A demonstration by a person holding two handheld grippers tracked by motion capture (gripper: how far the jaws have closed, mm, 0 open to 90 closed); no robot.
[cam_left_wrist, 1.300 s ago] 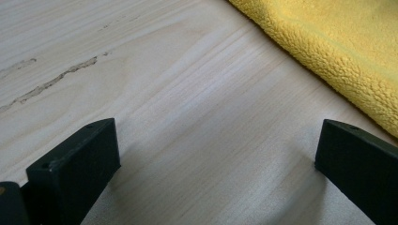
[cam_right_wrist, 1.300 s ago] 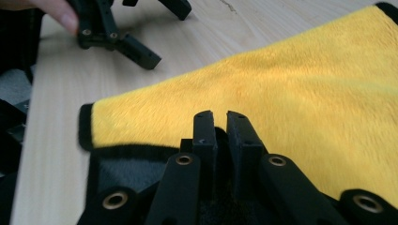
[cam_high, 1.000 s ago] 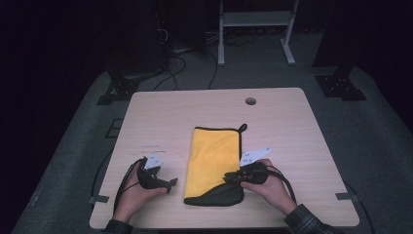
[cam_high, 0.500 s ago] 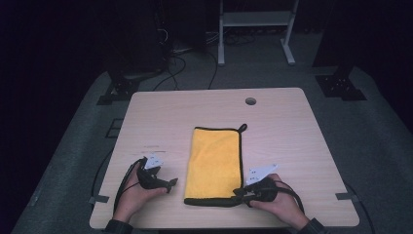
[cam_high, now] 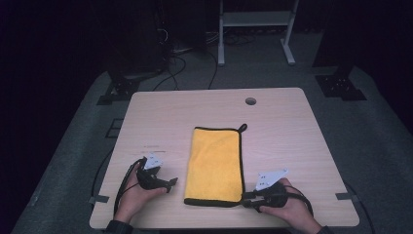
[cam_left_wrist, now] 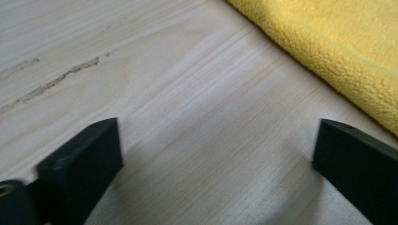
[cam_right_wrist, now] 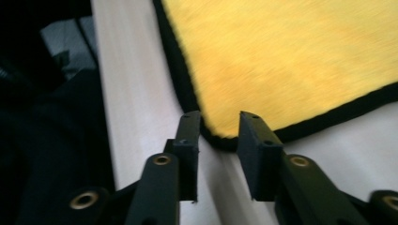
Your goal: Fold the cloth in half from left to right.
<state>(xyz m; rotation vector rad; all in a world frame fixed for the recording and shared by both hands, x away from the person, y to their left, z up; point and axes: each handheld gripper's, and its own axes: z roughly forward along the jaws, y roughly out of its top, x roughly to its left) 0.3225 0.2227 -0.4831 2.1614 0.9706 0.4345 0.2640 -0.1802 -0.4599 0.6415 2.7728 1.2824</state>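
Right tongs [cam_right_wrist: 219, 136], jaws just opened slightly, are lined up on the yellow cloth [cam_right_wrist: 291, 61] corner; left tongs [cam_left_wrist: 216, 154] are spread beside it. Only the hem may be caught, then slip.

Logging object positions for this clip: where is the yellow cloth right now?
In the high view the yellow cloth lies folded flat mid-table between the left gripper and right gripper, its near right corner at the right one's jaws.

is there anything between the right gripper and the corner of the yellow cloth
Nothing visible. The right gripper sits at the near right corner of the yellow cloth, its jaws, just opening, a little apart with the black-edged corner between their tips and bare table beside it.
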